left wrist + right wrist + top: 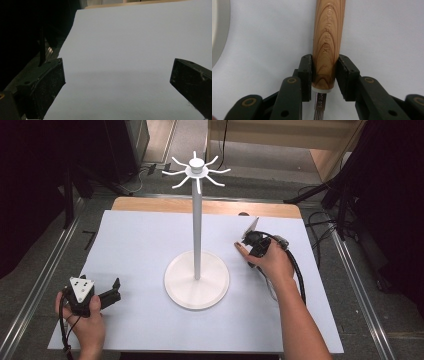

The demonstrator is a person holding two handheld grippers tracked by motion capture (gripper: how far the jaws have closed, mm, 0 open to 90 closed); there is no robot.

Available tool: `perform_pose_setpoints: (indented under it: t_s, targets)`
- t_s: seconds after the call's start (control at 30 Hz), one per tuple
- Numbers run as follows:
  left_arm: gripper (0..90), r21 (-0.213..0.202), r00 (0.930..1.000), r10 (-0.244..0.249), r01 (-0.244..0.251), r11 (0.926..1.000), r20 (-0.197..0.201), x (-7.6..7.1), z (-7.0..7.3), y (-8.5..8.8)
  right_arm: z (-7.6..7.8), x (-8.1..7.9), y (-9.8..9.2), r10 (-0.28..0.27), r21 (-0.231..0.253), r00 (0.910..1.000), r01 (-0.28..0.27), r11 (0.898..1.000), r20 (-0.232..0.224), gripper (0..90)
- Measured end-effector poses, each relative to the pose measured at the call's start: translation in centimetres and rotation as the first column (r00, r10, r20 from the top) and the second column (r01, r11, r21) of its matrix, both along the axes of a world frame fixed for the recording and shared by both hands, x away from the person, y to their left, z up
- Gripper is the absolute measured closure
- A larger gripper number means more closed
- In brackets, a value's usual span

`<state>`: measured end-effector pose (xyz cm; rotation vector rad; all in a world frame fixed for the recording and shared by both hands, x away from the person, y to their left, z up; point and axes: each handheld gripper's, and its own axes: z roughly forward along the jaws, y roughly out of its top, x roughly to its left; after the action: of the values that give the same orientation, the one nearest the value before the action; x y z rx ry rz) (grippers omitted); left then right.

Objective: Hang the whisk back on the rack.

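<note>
The right tongs (324, 75) pinch the wooden handle (327, 42) of a utensil, pads pressed against both sides of its lower end, just above a white collar where a thin metal shank (320, 107) stamped with letters enters the wood. Lettering runs along the grain of the handle, which lies flat on the white sheet beneath. In the high view the right tongs (246, 249) sit near the right edge of the table (150, 205), toward its far side, with the tip of the handle (241, 249) poking out toward the stand. The left tongs (117, 77) are spread wide with nothing between them, resting low over bare white sheet; in the high view the left tongs (116, 289) lie near the front left corner. Between the two hands, at the middle of the table, stands a white hook stand (197, 220): a round base, a tall post and curved arms radiating from its top.
</note>
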<state>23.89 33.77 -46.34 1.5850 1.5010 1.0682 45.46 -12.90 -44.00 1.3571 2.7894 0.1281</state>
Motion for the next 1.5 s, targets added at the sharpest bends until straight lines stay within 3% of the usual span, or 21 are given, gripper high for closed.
perform_pose_setpoints:
  t_s: [0.17, 0.4, 0.77, 1.1, 1.5]
  targets:
    - [0.3, 0.005, 1.0000, -0.001, 0.001, 1.0000, 0.000, 0.0, 0.0, -0.1, -0.2, 0.5, -0.1, -0.050, 0.007, 0.9975, 0.050, 0.999, -0.049, 69.7]
    - [0.3, 0.004, 1.0000, -0.002, 0.002, 1.0000, 0.000, 0.0, 0.0, -0.1, -0.2, 0.9, 0.2, -0.064, -0.017, 0.9951, 0.062, 0.998, -0.076, 70.0]
    - [0.3, 0.003, 1.0000, -0.004, 0.004, 1.0000, -0.005, 0.1, 0.0, 0.0, -0.1, 0.7, 0.2, -0.054, -0.021, 0.9967, 0.052, 0.998, -0.061, 70.5]
    - [0.3, 0.003, 1.0000, -0.005, 0.005, 1.0000, -0.004, 0.1, 0.0, 0.0, 1.3, -1.0, -0.8, -0.019, 0.019, 0.9993, 0.018, 1.000, 0.032, 70.5]
    - [0.3, 0.005, 1.0000, -0.005, 0.005, 1.0000, -0.008, 0.1, 0.0, -0.1, 3.4, -3.5, -2.3, -0.028, 0.097, 0.9880, 0.014, 0.995, 0.152, 70.6]
